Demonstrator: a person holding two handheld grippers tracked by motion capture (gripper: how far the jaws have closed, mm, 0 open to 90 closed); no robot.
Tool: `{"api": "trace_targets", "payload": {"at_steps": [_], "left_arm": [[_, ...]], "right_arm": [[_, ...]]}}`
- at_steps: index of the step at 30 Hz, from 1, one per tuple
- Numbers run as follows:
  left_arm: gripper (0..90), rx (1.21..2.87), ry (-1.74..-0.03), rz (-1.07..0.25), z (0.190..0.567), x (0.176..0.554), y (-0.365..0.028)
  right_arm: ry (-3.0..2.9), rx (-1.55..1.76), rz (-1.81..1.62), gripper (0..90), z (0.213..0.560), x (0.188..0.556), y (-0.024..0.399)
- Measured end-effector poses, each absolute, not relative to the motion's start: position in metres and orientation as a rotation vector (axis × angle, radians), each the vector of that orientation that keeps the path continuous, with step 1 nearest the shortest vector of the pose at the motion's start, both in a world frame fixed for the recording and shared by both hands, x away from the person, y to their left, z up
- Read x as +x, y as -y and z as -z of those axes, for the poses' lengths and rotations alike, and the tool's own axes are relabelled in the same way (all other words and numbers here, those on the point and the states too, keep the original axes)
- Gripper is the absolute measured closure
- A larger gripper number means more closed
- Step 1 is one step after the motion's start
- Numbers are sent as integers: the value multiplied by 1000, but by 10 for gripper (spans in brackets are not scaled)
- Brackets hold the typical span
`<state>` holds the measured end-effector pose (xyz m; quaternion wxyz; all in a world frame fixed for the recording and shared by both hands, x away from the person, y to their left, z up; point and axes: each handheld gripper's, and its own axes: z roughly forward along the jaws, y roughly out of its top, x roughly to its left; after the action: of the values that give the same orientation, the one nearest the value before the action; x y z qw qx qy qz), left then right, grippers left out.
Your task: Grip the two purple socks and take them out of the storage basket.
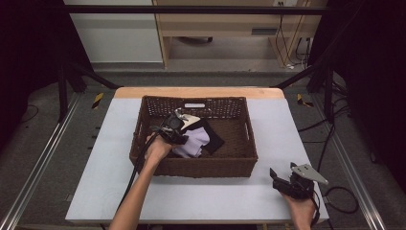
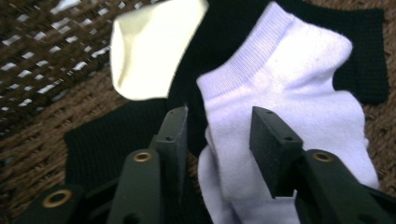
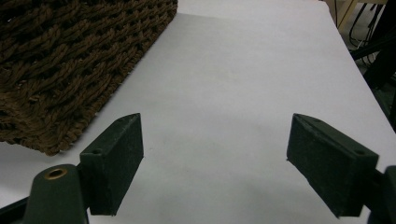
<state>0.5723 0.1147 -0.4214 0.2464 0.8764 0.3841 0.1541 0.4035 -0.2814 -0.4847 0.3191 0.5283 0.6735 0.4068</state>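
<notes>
My left gripper sits inside the wicker basket, jaws partly open astride the white sock's edge, not clamped. At four o'clock from the basket, my right gripper gapes wide and empty over the table.

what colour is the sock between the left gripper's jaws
Pale lilac-white sock, clearest in the left gripper view.

- high view: the white table is evenly lit from above, while black curtains on both sides of it fall into deep dark.
- the wicker basket throws only a faint soft shadow on the table.
- left gripper view: the cream sock is blown out with glare; the lavender sock is soft and the weave beyond it blurred.
- right gripper view: bright, fairly sharp table.
</notes>
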Motion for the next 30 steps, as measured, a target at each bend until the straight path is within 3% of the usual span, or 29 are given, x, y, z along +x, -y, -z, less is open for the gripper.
{"api": "trace_targets", "payload": {"at_steps": [5,7,24,30], "left_arm": [[808,2429,-1089,-312,422,574,-114],[844,2420,-1101,-285,422,574,-115],[872,2016,-979,-499,390,554,-138],[873,1877,-954,-518,381,548,-148]], "right_arm": [[-1771,1387,-1068,187,485,404,281],[-1771,1390,-1069,187,485,403,281],[-1766,1389,-1066,185,485,403,281],[-1769,1398,-1063,184,485,404,281]]}}
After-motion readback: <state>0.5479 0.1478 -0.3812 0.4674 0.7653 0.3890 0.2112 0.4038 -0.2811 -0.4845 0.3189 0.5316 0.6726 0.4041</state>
